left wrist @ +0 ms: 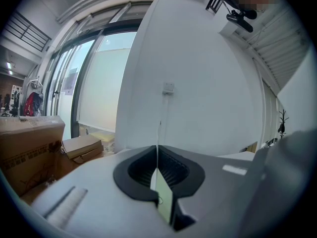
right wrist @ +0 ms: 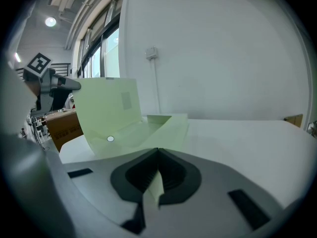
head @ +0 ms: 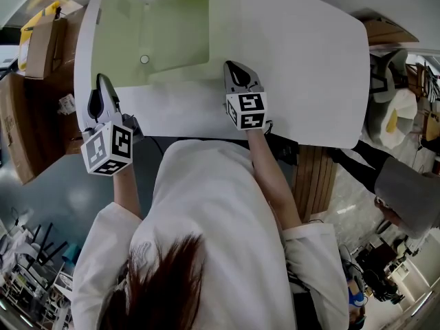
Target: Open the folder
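While the right gripper (head: 235, 71) is clamped on the near edge of the pale green folder (head: 172, 36) lying on the white table (head: 302, 67), the left gripper (head: 102, 81) pinches its raised cover (head: 118, 19). Opening looks nearly done. Next, I judge, the cover needs swinging outward and laying flat before release.

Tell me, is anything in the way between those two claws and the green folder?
Nothing visible. Both claws grip the green folder: the left claw is shut on the edge of its raised cover, the right claw on the lower sheet lying on the white table.
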A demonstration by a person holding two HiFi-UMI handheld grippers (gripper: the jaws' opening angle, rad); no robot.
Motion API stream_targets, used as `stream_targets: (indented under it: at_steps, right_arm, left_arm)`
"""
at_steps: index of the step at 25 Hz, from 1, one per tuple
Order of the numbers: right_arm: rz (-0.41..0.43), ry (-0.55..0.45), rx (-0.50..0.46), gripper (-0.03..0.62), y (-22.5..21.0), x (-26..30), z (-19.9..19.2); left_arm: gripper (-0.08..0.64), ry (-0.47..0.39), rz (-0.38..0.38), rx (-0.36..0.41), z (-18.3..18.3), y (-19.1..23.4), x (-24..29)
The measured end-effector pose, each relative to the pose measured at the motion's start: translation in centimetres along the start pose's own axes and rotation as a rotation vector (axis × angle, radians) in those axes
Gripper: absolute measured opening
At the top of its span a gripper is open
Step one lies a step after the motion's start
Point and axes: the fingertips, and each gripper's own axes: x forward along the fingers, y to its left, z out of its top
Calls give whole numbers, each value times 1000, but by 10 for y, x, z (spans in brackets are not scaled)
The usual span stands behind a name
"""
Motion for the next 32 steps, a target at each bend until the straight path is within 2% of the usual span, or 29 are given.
stream_targets:
  at_steps: [32]
  right_arm:
    - [-2,-3,4,8,-1,0,-1]
  left_arm:
    - [12,-1,-1,-3,-2,-1,0]
